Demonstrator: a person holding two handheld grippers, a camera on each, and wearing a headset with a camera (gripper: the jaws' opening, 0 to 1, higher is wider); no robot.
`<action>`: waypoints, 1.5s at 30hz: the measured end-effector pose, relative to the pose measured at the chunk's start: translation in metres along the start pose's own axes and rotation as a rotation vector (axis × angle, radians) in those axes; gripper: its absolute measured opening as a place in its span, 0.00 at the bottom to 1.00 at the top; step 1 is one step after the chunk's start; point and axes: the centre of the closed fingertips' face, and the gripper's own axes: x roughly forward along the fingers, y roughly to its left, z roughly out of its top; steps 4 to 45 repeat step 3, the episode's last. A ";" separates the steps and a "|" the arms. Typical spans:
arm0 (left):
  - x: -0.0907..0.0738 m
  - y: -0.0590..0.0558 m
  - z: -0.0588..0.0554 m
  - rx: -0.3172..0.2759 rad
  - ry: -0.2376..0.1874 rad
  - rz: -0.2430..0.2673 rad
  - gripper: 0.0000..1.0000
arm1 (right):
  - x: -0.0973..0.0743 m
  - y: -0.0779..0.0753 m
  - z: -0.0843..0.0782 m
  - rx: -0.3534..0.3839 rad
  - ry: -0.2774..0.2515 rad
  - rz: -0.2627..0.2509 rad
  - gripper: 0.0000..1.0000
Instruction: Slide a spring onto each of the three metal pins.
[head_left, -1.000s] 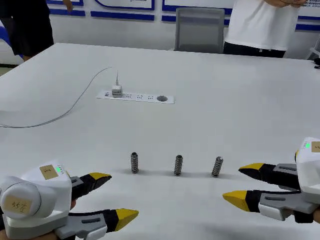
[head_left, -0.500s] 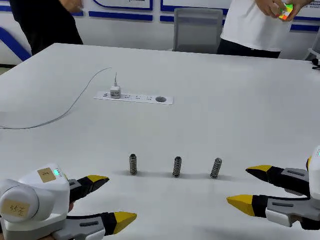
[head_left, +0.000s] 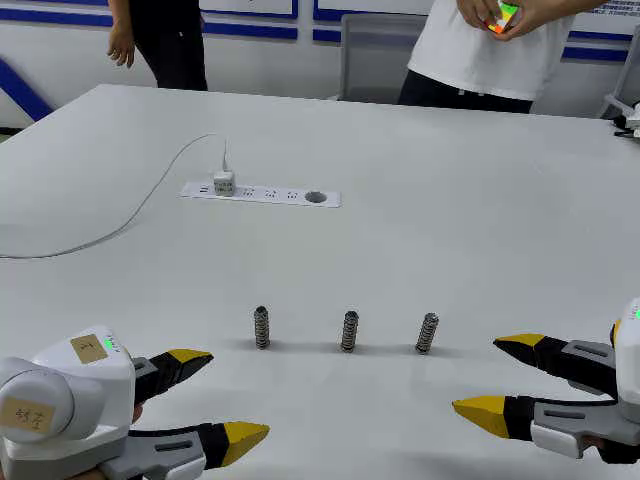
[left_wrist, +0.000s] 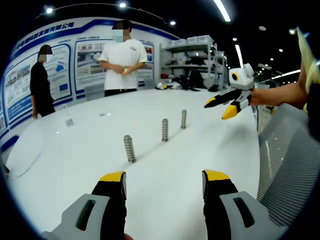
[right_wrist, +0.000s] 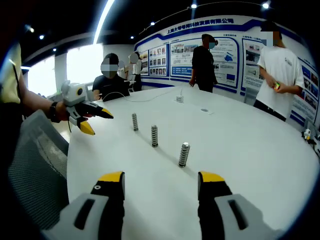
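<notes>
**Q:** State of the tongs?
**A:** My left gripper (head_left: 232, 393) and right gripper (head_left: 480, 373) both stand wide open and hold nothing. They are low over the table (head_left: 450, 200).

**Q:** Location of the work?
**A:** 3 upright coils stand in 1 row between my grippers, apart from both: left spring (head_left: 261, 327), middle spring (head_left: 349, 331), right spring (head_left: 427, 333). Each appears seated over its pin. A bright pin top (right_wrist: 185, 145) shows at the right spring. I judge the task complete, or nearly so.

**Q:** Hazards?
**A:** 1: a jaw swept inward could topple a free-standing pin. 2: a jaw catching a coil could drag it off. Cause in both cases: passing too low or too close.
</notes>
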 end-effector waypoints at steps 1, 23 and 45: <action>0.000 0.000 0.000 0.000 0.000 -0.001 0.63 | 0.000 0.000 0.000 0.000 0.002 -0.001 0.60; 0.001 0.000 0.000 0.001 0.000 -0.003 0.63 | 0.000 -0.001 -0.001 0.000 0.002 -0.004 0.61; 0.001 0.000 0.000 0.001 0.000 -0.003 0.63 | 0.000 -0.001 -0.001 0.000 0.002 -0.004 0.61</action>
